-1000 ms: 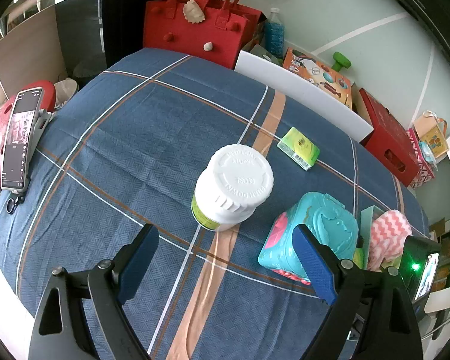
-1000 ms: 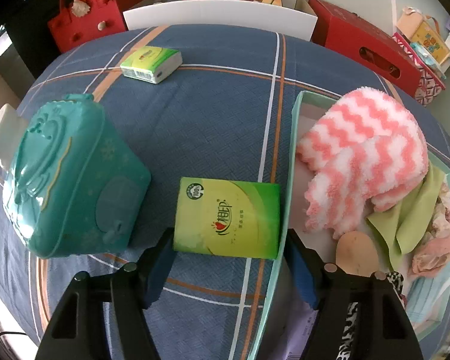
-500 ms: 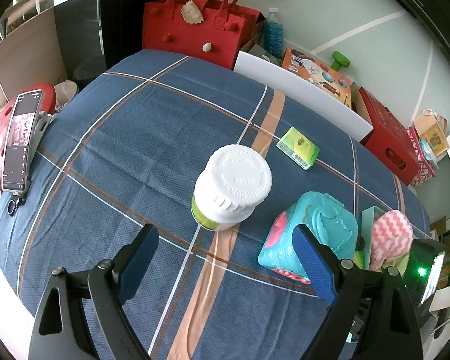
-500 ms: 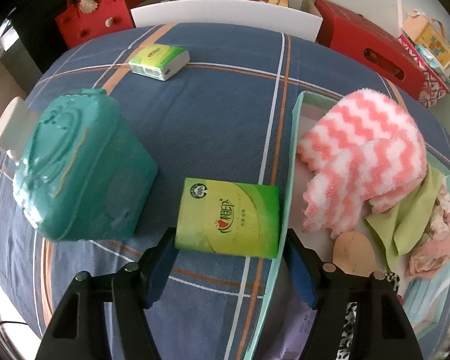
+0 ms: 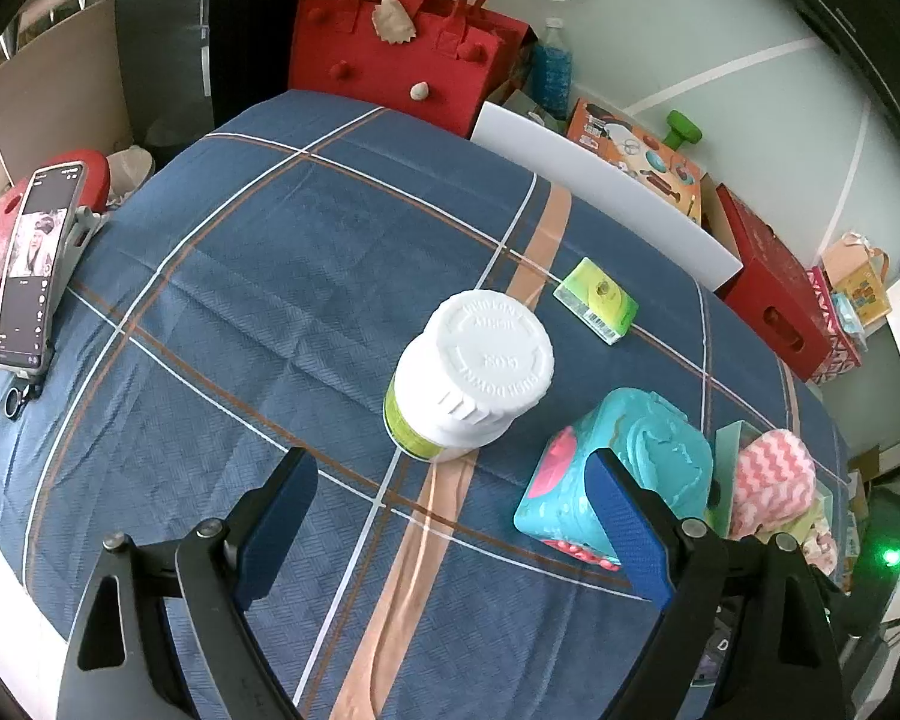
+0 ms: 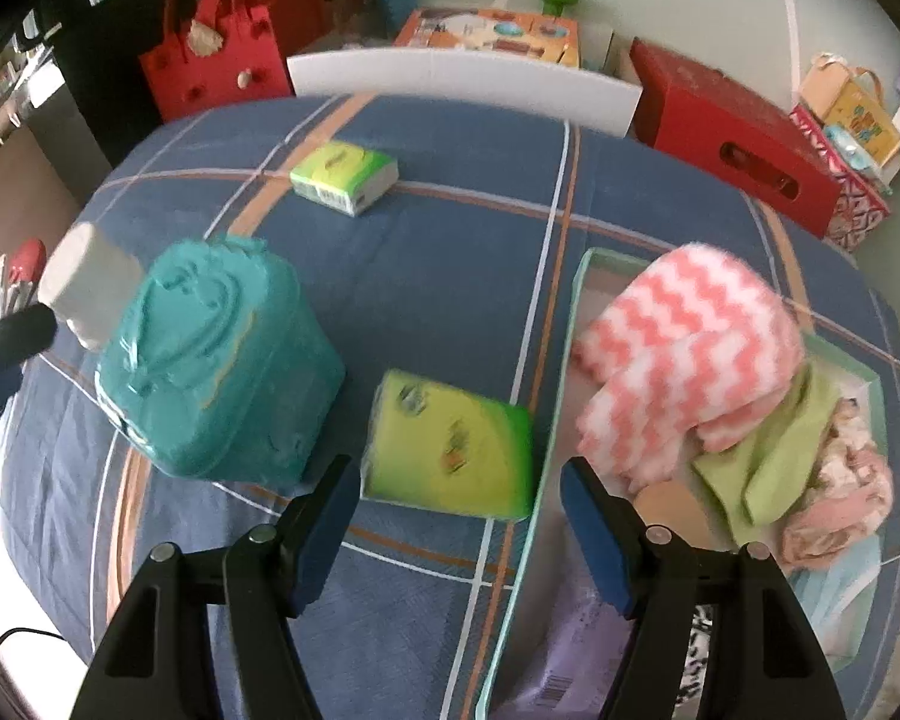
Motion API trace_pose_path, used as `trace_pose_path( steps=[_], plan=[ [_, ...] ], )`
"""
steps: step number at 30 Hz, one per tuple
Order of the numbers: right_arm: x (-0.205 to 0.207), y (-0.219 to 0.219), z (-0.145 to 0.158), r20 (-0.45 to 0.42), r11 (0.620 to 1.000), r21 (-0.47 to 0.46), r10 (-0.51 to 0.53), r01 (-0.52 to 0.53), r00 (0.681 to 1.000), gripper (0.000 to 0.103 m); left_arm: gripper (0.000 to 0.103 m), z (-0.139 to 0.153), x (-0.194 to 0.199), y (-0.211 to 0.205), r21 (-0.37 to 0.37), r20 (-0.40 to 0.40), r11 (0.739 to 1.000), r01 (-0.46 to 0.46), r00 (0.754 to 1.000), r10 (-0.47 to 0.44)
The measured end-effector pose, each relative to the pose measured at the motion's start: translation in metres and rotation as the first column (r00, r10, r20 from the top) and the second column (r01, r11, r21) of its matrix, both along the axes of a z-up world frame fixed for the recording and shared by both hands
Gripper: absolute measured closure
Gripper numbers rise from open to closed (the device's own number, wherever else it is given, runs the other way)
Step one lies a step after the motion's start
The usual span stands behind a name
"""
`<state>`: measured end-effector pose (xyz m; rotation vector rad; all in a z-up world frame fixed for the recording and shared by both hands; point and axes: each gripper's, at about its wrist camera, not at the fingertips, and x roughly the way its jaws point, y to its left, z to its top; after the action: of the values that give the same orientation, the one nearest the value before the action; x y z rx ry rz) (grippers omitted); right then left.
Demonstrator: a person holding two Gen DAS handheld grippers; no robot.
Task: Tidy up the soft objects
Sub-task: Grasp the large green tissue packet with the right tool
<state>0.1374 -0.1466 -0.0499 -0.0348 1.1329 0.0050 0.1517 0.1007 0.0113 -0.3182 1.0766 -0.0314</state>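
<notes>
Right wrist view: two green tissue packs (image 6: 450, 441) (image 6: 345, 177), one teal tray (image 6: 576, 312), both grippers (image 6: 453, 519) (image 5: 450, 501) spread apart, empty.

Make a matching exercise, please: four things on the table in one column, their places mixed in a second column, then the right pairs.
1. striped towel
2. white-capped bottle
3. near tissue pack
4. far tissue pack

A. ahead of the left gripper
B. in the tray
C. alone, far across the cloth
D. ahead of the right gripper

Pairs: 1-B, 2-A, 3-D, 4-C
</notes>
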Motion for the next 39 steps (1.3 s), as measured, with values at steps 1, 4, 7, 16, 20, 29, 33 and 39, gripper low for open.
trace_pose_path(
  steps=[1,4,7,16,20,29,33,39],
  plan=[
    [-0.001,0.001,0.003,0.009,1.0,-0.006,0.001,-0.001,1.0,0.03,0.012,0.0,0.0,-0.001,-0.001,-0.001,1.0,0.001,1.0,-0.001],
    [-0.004,0.005,0.004,0.011,1.0,0.005,0.009,-0.009,1.0,0.03,0.012,0.0,0.0,-0.003,-0.005,-0.001,1.0,0.008,1.0,-0.008],
    [-0.004,0.012,0.002,0.006,0.999,0.006,0.033,-0.033,0.999,0.03,0.012,0.001,-0.001,-0.003,-0.007,0.001,1.0,0.006,1.0,-0.006],
    [0.005,0.021,-0.022,-0.044,0.998,0.017,0.056,-0.055,0.997,0.03,0.012,0.001,0.0,-0.006,-0.006,0.0,1.0,0.013,1.0,-0.013],
    [0.008,0.019,-0.026,-0.049,0.999,0.011,0.043,-0.042,0.998,0.03,0.012,0.0,-0.001,-0.006,-0.004,-0.002,1.0,0.012,1.0,-0.012],
    [0.004,0.023,-0.022,-0.039,0.998,-0.019,0.052,-0.053,0.998,0.03,0.012,0.0,-0.001,-0.006,-0.004,-0.002,1.0,0.012,1.0,-0.012],
    [0.008,0.016,-0.027,-0.059,0.999,0.017,0.028,-0.027,0.998,0.03,0.012,0.0,-0.001,-0.006,-0.003,-0.002,1.0,0.014,1.0,-0.014],
    [0.012,0.027,-0.031,-0.061,0.999,-0.018,0.043,-0.044,0.997,0.03,0.012,0.0,-0.001,-0.008,0.001,-0.002,1.0,0.016,1.0,-0.016]
  ],
)
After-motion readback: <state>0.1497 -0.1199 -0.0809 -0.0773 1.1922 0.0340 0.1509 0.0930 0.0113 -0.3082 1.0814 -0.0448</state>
